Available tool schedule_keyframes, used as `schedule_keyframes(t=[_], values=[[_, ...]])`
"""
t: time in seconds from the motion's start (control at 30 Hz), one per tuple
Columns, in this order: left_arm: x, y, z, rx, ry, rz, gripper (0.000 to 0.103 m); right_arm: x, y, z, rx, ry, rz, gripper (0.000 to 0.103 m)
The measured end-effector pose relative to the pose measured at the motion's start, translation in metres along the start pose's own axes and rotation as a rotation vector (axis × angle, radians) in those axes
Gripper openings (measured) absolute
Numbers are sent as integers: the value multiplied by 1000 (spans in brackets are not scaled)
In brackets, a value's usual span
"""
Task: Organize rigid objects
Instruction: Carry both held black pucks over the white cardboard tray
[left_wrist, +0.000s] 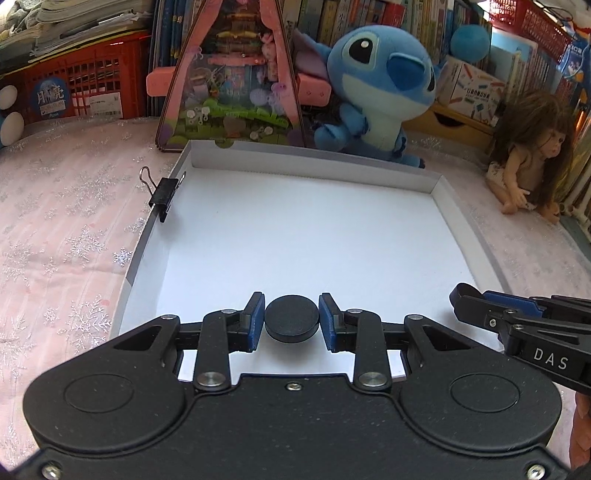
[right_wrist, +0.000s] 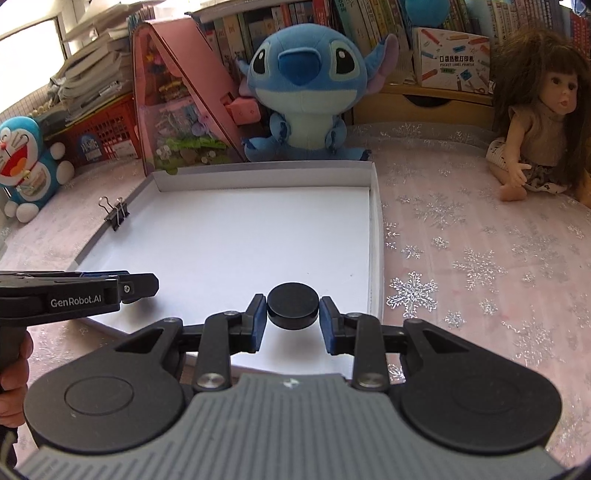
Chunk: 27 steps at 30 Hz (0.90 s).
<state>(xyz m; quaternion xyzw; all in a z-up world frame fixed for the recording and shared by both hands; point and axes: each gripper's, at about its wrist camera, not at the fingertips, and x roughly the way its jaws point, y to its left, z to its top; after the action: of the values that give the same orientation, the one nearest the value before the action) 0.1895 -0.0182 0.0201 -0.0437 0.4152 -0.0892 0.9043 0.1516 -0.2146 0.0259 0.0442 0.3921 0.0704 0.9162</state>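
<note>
My left gripper (left_wrist: 291, 314) is shut on a flat black round disc (left_wrist: 291, 320), held over the near part of a shallow white cardboard tray (left_wrist: 314, 155). My right gripper (right_wrist: 293, 310) is shut on a second black disc (right_wrist: 293, 303), over the tray's (right_wrist: 266, 171) near right corner. Each gripper shows in the other's view: the right gripper (left_wrist: 460, 295) comes in from the right edge, and the left gripper (right_wrist: 153, 284) from the left with a hand behind it. A black binder clip (left_wrist: 164, 197) (right_wrist: 116, 216) is clamped on the tray's left rim.
A blue plush toy (right_wrist: 303, 88), a pink triangular toy box (left_wrist: 229, 81) and a doll (right_wrist: 535, 125) stand behind and to the right of the tray. Red crates (left_wrist: 81, 81), books and a blue cat plush (right_wrist: 26, 162) line the back. A pink snowflake cloth (right_wrist: 480, 266) covers the table.
</note>
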Motion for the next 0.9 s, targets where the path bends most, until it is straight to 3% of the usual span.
schedule_keyframes(t=[0.9], values=[[6,-12,-8,67,-15,45,30,17,7,-6,-45,41,-36,36]])
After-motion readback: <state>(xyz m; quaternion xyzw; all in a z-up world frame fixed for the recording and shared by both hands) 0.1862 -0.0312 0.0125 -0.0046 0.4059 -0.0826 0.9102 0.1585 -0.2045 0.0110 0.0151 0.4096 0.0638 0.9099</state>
